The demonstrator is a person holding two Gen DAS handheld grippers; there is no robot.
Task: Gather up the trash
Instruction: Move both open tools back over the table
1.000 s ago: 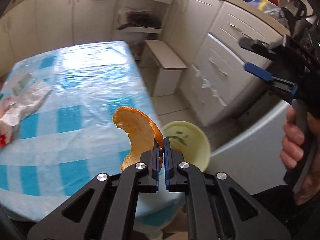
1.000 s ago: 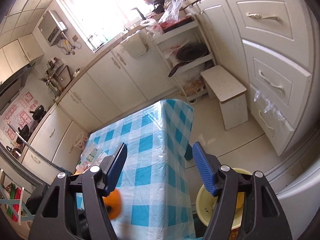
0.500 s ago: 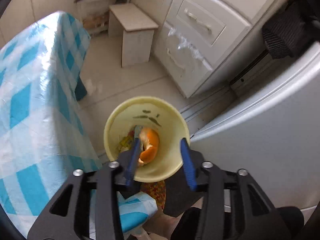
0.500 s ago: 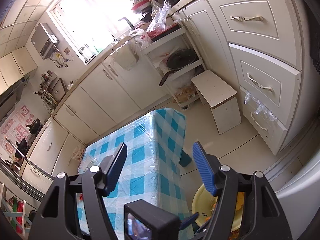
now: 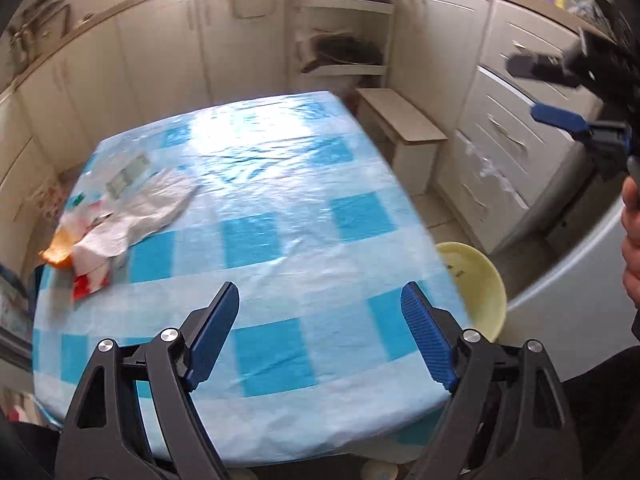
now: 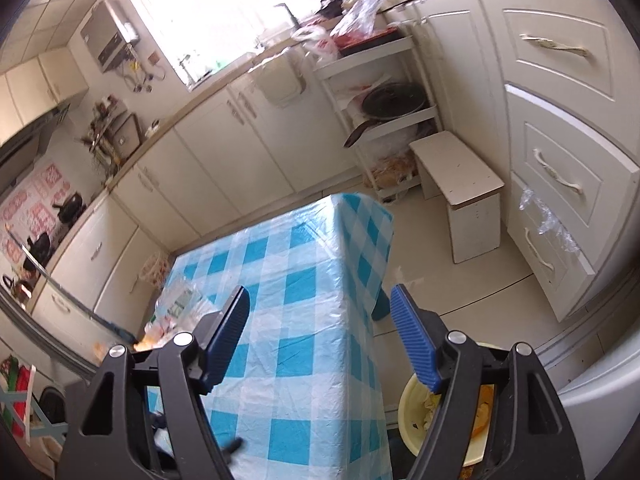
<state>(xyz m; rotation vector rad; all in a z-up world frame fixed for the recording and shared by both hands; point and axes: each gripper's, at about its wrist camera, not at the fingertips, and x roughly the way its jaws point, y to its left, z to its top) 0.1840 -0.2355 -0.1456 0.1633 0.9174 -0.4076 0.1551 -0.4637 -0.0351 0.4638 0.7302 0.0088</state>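
The left tool (image 5: 320, 328) is opening, empty; the right tool (image 6: 320, 332) gapes, its finger half-hiding the yellow bin (image 6: 412, 408); blurred wrappers (image 5: 120, 220) crowd the tabletop (image 5: 280, 208) edge.

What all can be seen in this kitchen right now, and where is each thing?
table: one, blue and white checked cloth, middle of the room
wrappers: a small heap, white, red and clear, far left corner of the table
orange peel: one piece, orange, at the table's left edge beside the wrappers
bin: one, pale yellow, on the floor at the table's right side, peel and scraps inside
stool: one, white, on the floor by the drawers
pan: one, black, on the open shelf
cabinets: cream, along the walls
left gripper: black with blue pads, over the near table edge, jaws opening, nothing between them
right gripper: same make, jaws opening, empty
hand: one, holding the right gripper's handle
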